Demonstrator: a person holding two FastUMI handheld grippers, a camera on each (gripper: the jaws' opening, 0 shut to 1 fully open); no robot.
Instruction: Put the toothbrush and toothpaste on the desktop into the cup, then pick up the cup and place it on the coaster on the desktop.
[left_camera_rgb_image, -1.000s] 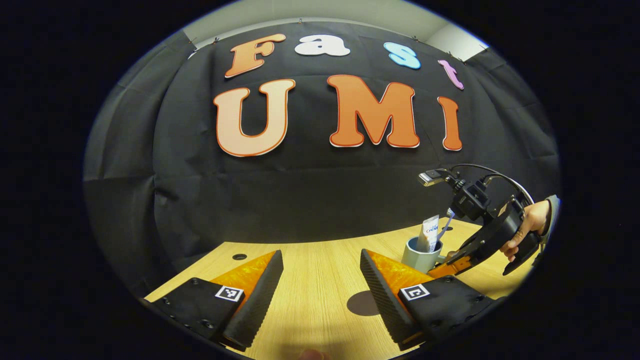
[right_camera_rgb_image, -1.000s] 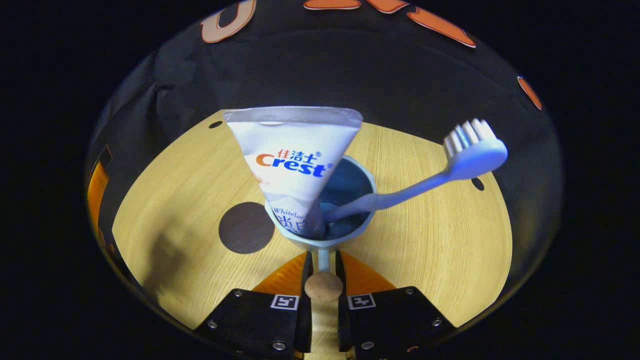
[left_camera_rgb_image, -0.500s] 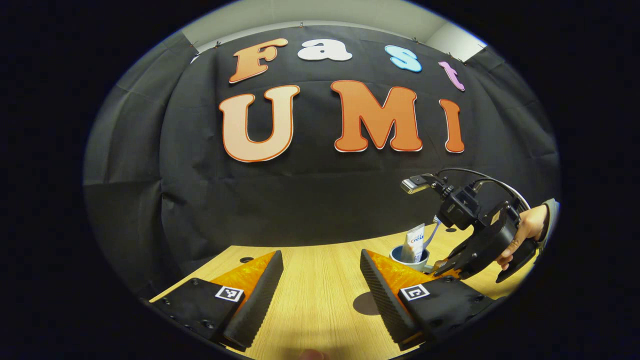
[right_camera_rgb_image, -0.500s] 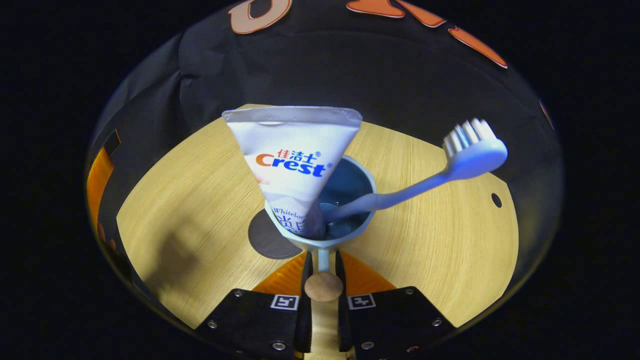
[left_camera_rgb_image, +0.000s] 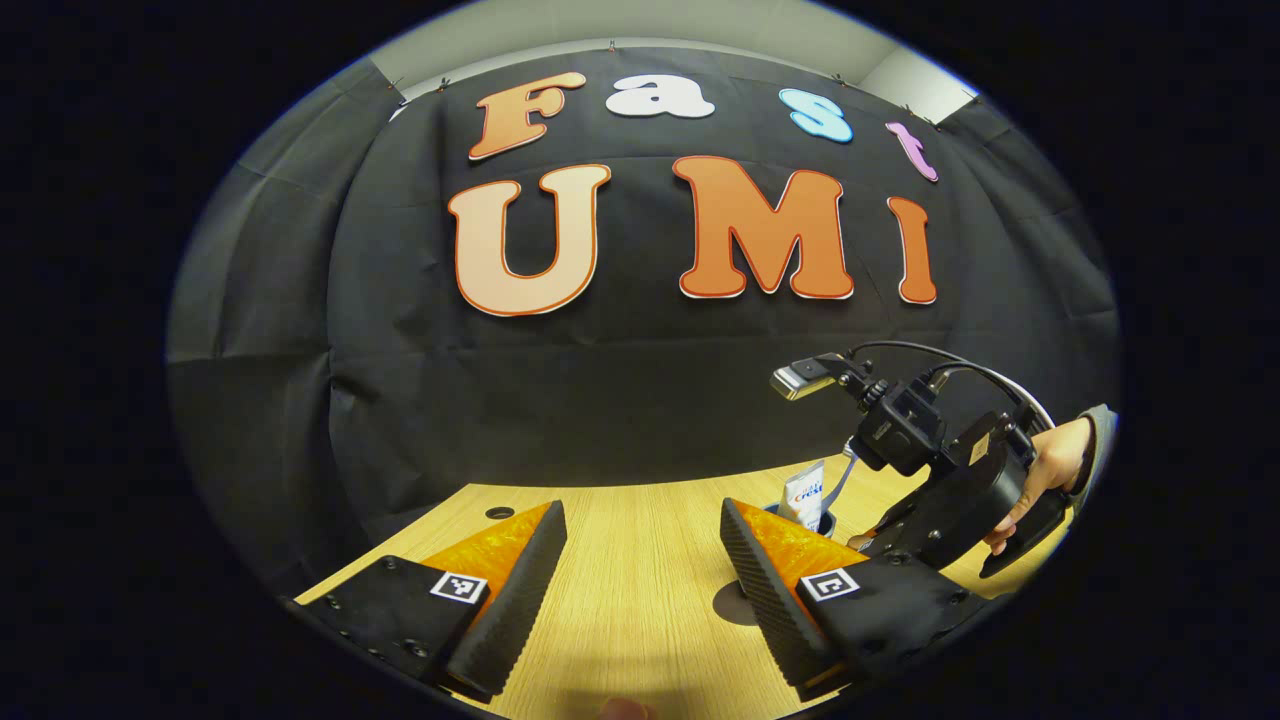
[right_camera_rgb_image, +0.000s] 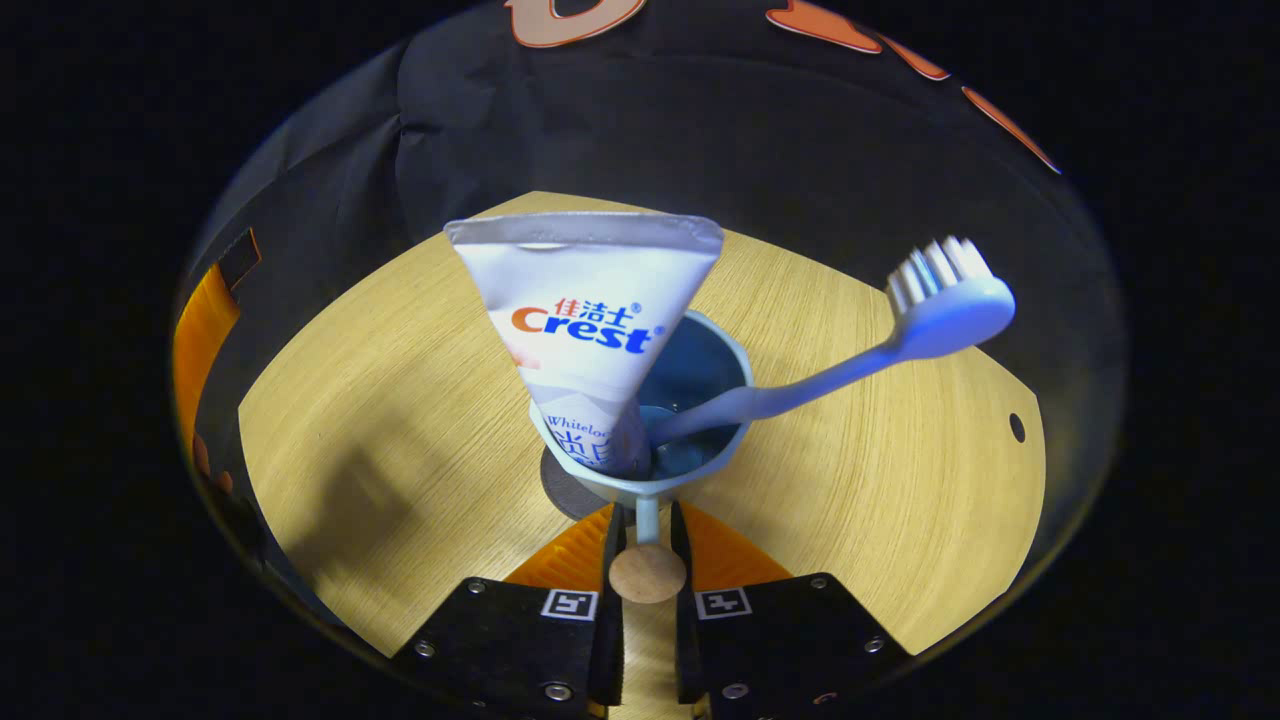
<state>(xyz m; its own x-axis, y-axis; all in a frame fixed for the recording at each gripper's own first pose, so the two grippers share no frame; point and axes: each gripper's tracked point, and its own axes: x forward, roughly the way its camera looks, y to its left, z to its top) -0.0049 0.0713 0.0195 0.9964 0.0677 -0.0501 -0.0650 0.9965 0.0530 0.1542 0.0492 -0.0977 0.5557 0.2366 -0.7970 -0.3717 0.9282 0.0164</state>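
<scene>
In the right gripper view, the right tongs (right_camera_rgb_image: 647, 520) are clamped on the thin handle of the pale blue cup (right_camera_rgb_image: 700, 465), one finger pressing on each side of it, with the handle's round wooden knob (right_camera_rgb_image: 647, 572) sitting just behind the fingertips. The cup hangs straight ahead of these tongs, held above the wooden table (right_camera_rgb_image: 400, 400). Inside it the white toothpaste tube (right_camera_rgb_image: 590, 320) stands with its cap end down and its flat crimped end up, leaning toward the left side of the cup. The light blue toothbrush (right_camera_rgb_image: 850, 365) rests with its handle in the cup and leans out over the rim to the right, bristles up. The dark round coaster (right_camera_rgb_image: 562, 490) lies on the table just under and left of the cup's base, mostly hidden by the cup.

In the left gripper view, the left tongs (left_camera_rgb_image: 640, 570) are wide apart and hold nothing, low over the table (left_camera_rgb_image: 640, 620). Ahead and to their right, the right tongs (left_camera_rgb_image: 875, 530) appear, gripped by a hand (left_camera_rgb_image: 1035, 475) in a grey sleeve. The cup (left_camera_rgb_image: 775, 510) peeks out behind the left tongs' right finger, with the toothpaste tube (left_camera_rgb_image: 805, 495) rising from it. A slice of the coaster (left_camera_rgb_image: 732, 603) shows beside that same finger.
</scene>
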